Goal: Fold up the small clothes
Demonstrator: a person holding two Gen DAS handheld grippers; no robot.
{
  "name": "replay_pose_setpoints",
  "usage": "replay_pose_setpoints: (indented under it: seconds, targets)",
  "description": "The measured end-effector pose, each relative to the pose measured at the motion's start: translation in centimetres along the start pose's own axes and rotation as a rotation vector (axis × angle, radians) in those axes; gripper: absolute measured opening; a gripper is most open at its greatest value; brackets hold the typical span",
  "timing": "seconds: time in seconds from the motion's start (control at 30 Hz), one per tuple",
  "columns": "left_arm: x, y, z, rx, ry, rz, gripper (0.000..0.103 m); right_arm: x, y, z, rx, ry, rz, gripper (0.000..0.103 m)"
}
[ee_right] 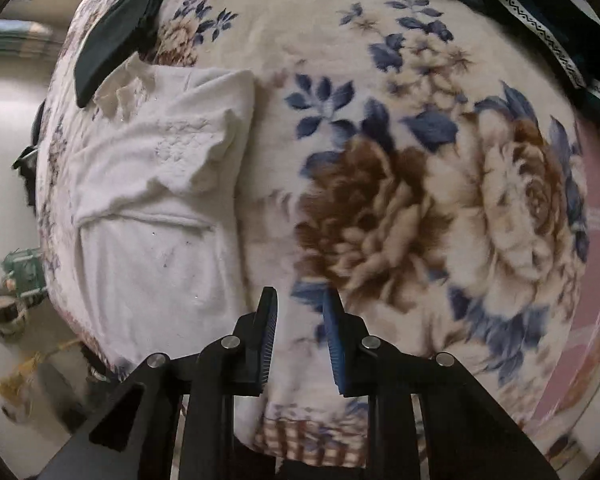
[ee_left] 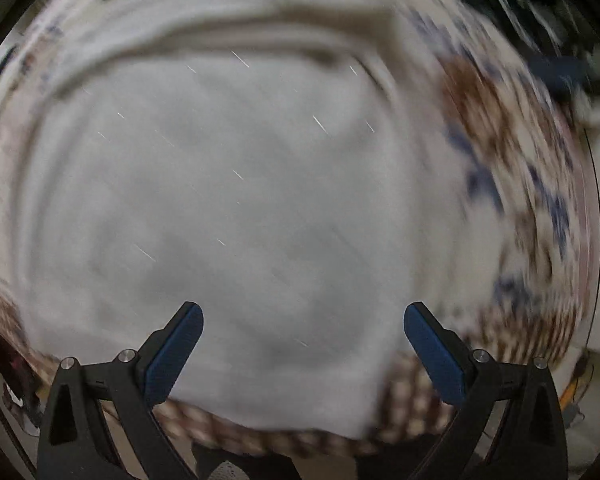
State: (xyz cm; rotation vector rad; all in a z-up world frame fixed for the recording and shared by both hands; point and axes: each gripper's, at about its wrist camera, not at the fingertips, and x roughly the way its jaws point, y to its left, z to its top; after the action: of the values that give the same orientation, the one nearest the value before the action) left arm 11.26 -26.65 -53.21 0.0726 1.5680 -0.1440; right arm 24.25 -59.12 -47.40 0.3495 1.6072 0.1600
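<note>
White garment (ee_right: 156,200) is seen centre-left on floral blanket (ee_right: 380,200), partly folded; further folds are judged outstanding. Left gripper (ee_left: 303,344) is spread wide, empty. Right gripper (ee_right: 300,340) is narrowly parted, empty.

The left gripper (ee_left: 303,322) has its jaws spread wide, the two blue-padded fingers (ee_left: 175,354) standing far apart at the bottom of its own view and splayed outward; nothing lies between them; the picture is smeared with motion blur, though the fingers themselves stay sharp. The right gripper (ee_right: 300,320) has its jaws drawn much closer, with only a narrow gap between the ribbed blue pads (ee_right: 335,340); the gap holds nothing; its fingers run nearly parallel and point forward; black linkage arms with silver pivot pins show behind both sets of fingers.
</note>
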Motion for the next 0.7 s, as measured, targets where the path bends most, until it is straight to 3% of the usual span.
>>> replay_pose_setpoints:
  seconds: [0.13,0.2,0.27,0.4,0.5,0.57,0.63,0.7]
  targets:
    - [3.4,-4.1,-1.8,0.051,0.045,0.037,0.103,1.0,-2.7,3.3,0.050,0.012,0.155,0.031]
    - [4.7,-5.1,-1.9,0.066,0.050,0.061,0.103,2.3,-3.1,5.6,0.080,0.025,0.223,0.057]
    - [5.6,-5.4,-1.6,0.057,0.042,0.076,0.103,4.4,-3.0,8.4,0.096,0.048,0.302,0.060]
    - [6.4,-5.1,-0.9,0.018,0.013,0.075,0.100,7.8,-1.3,13.2,0.082,0.067,0.370,0.060]
    - [6.1,-4.5,-0.5,0.007,-0.022,0.054,0.072,10.4,0.6,15.9,0.066,0.083,0.394,0.060]
    - [5.5,-4.5,-0.3,0.014,-0.061,0.036,0.021,11.7,1.7,17.0,0.059,0.092,0.394,0.060]
    - [4.8,-4.3,0.0,0.025,-0.088,0.022,0.009,12.4,2.8,17.6,0.054,0.084,0.418,0.055]
    - [3.8,-3.6,0.2,0.005,-0.114,-0.008,0.007,12.6,4.1,17.7,0.037,0.069,0.399,0.010]
